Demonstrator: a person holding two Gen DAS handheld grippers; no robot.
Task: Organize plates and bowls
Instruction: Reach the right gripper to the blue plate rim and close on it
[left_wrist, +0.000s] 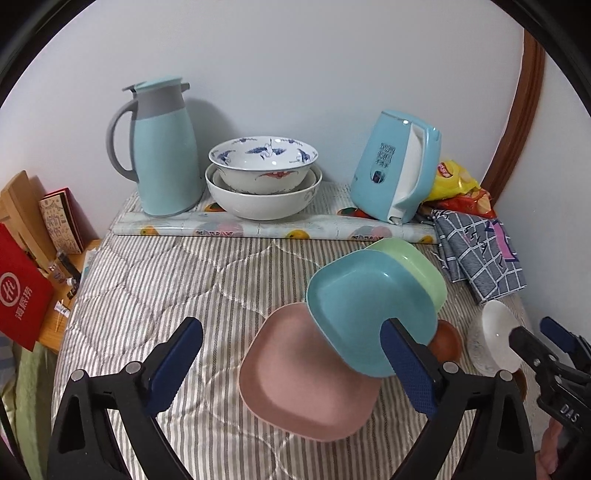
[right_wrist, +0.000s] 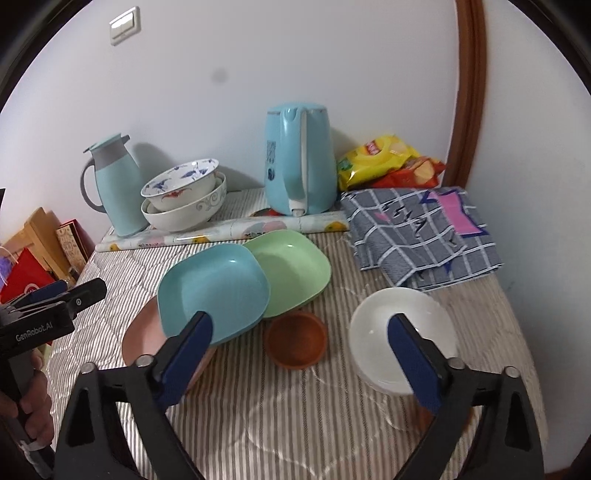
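1. Left gripper (left_wrist: 291, 365): jaws wide apart, nothing clamped. In the left wrist view the pink plate (left_wrist: 306, 380) fills the gap between the fingers at lower centre; no pad presses on it.
2. The right-hand finger of that gripper overlaps the near edge of the blue plate (left_wrist: 365, 310); contact cannot be told.
3. Plates overlap in a row running toward the upper right of the left wrist view: pink nearest, blue resting on it, green plate (left_wrist: 417, 266) partly under the blue one at the far end.
4. Right gripper (right_wrist: 299, 354): jaws also wide apart, empty. In the right wrist view the brown bowl (right_wrist: 295, 339) sits between the fingers, lower centre, clear of both pads.
5. The white bowl (right_wrist: 402, 339) lies behind the right-hand finger, lower right of that view; the finger covers part of its rim. The left-hand finger overlaps the blue plate's near corner.
6. Stacked patterned bowls (left_wrist: 262, 177) stand at upper centre of the left wrist view, between the thermos jug (left_wrist: 162, 147) and the blue kettle (left_wrist: 395, 170), well apart from both grippers.
7. All the plates and small bowls rest on the striped quilt (left_wrist: 166, 280). Checked cloth (right_wrist: 421, 236) and snack bags (right_wrist: 384, 158) lie at the right side of the right wrist view.
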